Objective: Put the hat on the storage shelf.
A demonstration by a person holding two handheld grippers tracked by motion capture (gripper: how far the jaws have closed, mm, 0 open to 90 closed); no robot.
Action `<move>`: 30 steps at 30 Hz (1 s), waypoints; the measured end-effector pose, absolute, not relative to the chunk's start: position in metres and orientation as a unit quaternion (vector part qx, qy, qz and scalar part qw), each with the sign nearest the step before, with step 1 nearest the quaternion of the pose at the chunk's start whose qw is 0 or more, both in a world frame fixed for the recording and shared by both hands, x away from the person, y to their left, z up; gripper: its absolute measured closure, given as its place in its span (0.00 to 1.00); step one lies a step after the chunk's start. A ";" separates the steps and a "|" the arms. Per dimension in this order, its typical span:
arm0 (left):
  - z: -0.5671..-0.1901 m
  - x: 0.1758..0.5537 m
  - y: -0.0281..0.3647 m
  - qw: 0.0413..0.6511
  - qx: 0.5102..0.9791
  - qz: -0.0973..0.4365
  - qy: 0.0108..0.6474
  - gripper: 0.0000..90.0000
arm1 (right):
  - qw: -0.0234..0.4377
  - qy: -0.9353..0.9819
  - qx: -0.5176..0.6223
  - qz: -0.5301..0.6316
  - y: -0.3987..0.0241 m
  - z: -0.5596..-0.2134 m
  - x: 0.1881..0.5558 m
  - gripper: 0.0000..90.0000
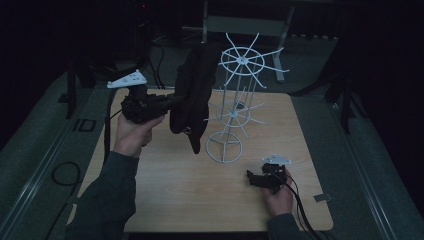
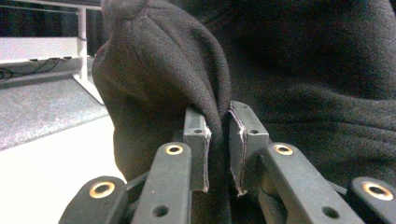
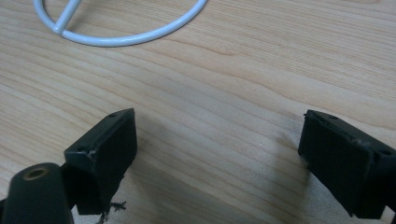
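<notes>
Left gripper view gives the closest look at the grip: the two black jaws of the left gripper [image 2: 217,135] are pressed together on a thin fold of the black fleece garment [image 2: 289,79], and only a small pinch of cloth sits between them. The rest of the soft cloth rises above and to both sides of the jaws.

From the high view, the left gripper [image 1: 172,101] holds the garment [image 1: 192,95] lifted above the light wooden counter [image 1: 165,190], and the cloth hangs down just beside the white wire rack with radial arms [image 1: 235,107], near its upper ring. I judge that the step in hand is to hang the garment on this rack. To do it well, the grip should stay firm (the pinch is small, so a quick swing could pull the cloth out), and the garment should be carried higher than the tip of an arm before it is lowered over it. The rack looks light, so a sideways push may tip it.

The right gripper [image 1: 260,178] rests low over the counter, well apart from the garment, with its jaws wide and nothing between them; in the right gripper view the rack's round base ring [image 3: 135,35] lies ahead. It could steady this base.
</notes>
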State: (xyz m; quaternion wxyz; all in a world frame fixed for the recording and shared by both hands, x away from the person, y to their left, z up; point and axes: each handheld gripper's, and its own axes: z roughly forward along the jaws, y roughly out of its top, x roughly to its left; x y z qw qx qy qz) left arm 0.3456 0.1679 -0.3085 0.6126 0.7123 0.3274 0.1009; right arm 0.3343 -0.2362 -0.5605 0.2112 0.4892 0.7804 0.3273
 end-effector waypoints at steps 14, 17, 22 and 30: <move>-0.310 0.348 0.166 0.612 0.709 0.094 0.338 0.67 | 0.211 0.780 0.489 0.327 -0.236 -0.560 0.334 0.13; -0.309 0.349 0.167 0.612 0.707 0.094 0.343 0.62 | 0.211 0.780 0.489 0.327 -0.236 -0.560 0.334 0.13; -0.310 0.349 0.167 0.610 0.703 0.096 0.353 0.53 | 0.211 0.780 0.489 0.327 -0.236 -0.561 0.334 0.13; -0.308 0.349 0.169 0.613 0.697 0.092 0.360 0.43 | 0.211 0.780 0.489 0.328 -0.236 -0.560 0.334 0.13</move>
